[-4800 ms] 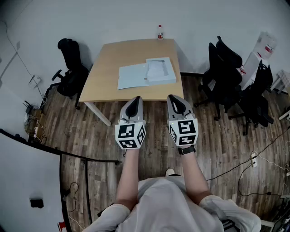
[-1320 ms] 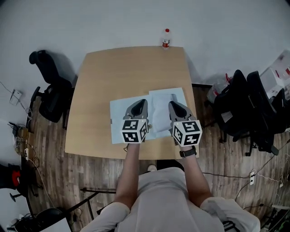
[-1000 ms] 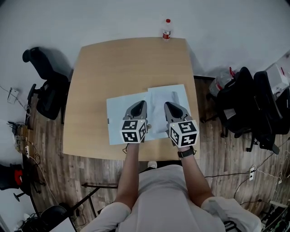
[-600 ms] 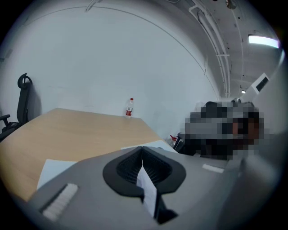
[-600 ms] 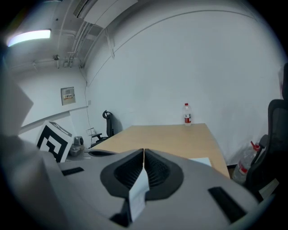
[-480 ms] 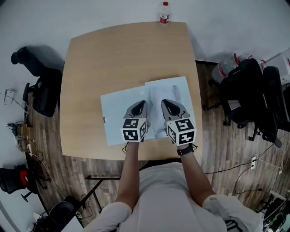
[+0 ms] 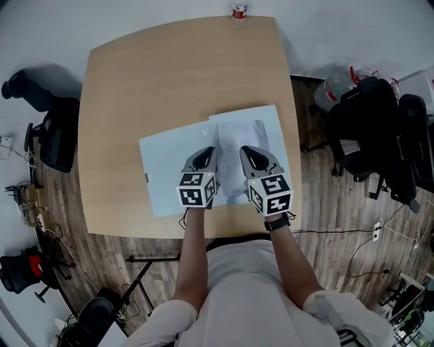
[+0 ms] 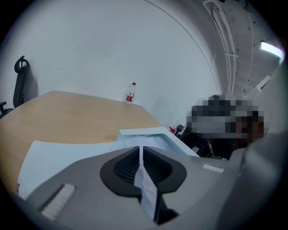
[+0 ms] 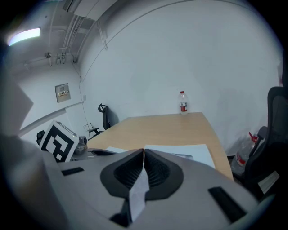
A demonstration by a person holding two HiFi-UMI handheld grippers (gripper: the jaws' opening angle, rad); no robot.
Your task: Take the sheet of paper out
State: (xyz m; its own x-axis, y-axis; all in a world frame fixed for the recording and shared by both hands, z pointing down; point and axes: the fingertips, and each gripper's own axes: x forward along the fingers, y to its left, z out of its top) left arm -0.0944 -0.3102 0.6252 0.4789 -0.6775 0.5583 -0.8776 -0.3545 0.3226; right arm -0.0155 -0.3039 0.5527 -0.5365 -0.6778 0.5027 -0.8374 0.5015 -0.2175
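Observation:
An open light-blue folder point(image 7: 166, 173) lies on the wooden table point(image 7: 135, 81) near its front edge. A white sheet of paper point(image 7: 239, 146) rests in the folder's right half. My left gripper point(image 7: 207, 152) hovers over the folder's middle fold. Its jaws are almost together, have just been opening by a crack, and hold nothing. My right gripper point(image 7: 248, 150) hangs over the sheet's near part, shut and empty. In the left gripper view the left gripper point(image 8: 140, 149) points at the folder's right half point(image 8: 150, 134). The right gripper point(image 9: 143, 151) points over the folder's far edge point(image 9: 189, 150).
A small bottle with a red label point(image 7: 239, 9) stands at the table's far edge. Black office chairs stand left of the table point(image 7: 47, 129) and on the right point(image 7: 380, 129). Cables lie on the wooden floor point(image 7: 352, 237).
I have stepped up to the table, and both grippers have come down toward the folder side by side. The folder and the sheet have not moved.

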